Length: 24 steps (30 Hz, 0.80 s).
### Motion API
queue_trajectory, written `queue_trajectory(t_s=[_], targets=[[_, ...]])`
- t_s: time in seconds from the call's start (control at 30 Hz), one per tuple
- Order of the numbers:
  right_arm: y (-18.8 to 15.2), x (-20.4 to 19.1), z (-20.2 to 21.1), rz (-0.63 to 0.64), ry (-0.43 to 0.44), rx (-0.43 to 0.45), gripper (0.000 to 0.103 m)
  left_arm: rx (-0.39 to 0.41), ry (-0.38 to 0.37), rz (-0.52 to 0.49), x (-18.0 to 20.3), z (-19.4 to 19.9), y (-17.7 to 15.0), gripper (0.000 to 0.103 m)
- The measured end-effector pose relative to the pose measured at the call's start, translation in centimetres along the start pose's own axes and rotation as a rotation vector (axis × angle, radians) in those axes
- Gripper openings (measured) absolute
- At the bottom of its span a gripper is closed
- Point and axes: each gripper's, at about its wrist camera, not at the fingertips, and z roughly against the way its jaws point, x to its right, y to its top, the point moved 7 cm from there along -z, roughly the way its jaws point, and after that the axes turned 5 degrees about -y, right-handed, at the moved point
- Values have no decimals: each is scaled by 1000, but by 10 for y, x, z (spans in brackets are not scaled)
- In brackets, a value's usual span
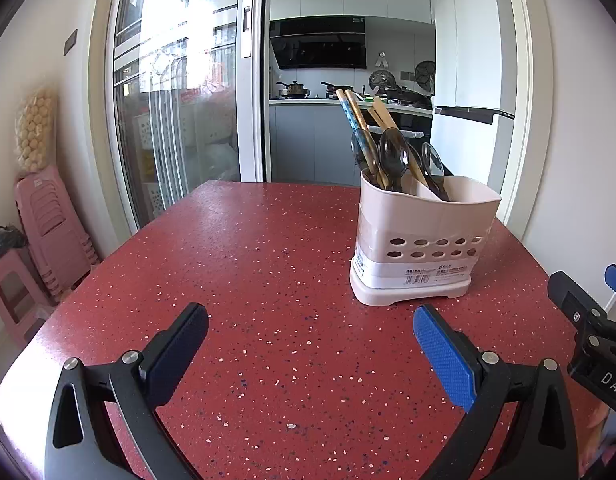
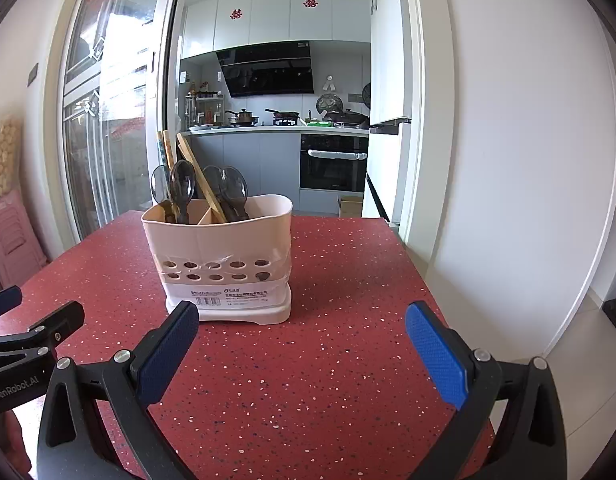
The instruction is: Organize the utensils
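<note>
A cream plastic utensil holder (image 1: 419, 236) stands upright on the red speckled table (image 1: 248, 280), with dark translucent spoons (image 1: 391, 160) and wooden chopsticks (image 1: 359, 120) standing in its compartments. My left gripper (image 1: 309, 332) is open and empty, low over the table, short of the holder and to its left. In the right wrist view the holder (image 2: 224, 264) stands just beyond my right gripper (image 2: 302, 332), which is open and empty. The spoons (image 2: 182, 188) and chopsticks (image 2: 196, 172) show there too. The holder's rightmost compartment looks empty.
The table's right edge (image 2: 419, 272) runs close to a white wall. Pink stacked stools (image 1: 48, 232) stand left of the table. A kitchen with a counter and oven lies beyond the far edge. The right gripper's body (image 1: 587, 320) shows at the left view's right side.
</note>
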Motion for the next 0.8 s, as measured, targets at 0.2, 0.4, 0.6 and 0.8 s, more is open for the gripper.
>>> queue_trajectory(t_s=[0.2,0.4,0.6,0.8], targets=[[0,0,0,-1,-1,3,103,-4,-4,5,-1,0,-1,103],[1,-1,0,1,-1,5,103,-4,-9,4,-1,0,-1,103],[1,-1,1,-1,1,6,103,-6,-8,2,0,0,-1,103],[1,-1,1,-1,1,6,103,-5,-12,0,1,0,-1,103]])
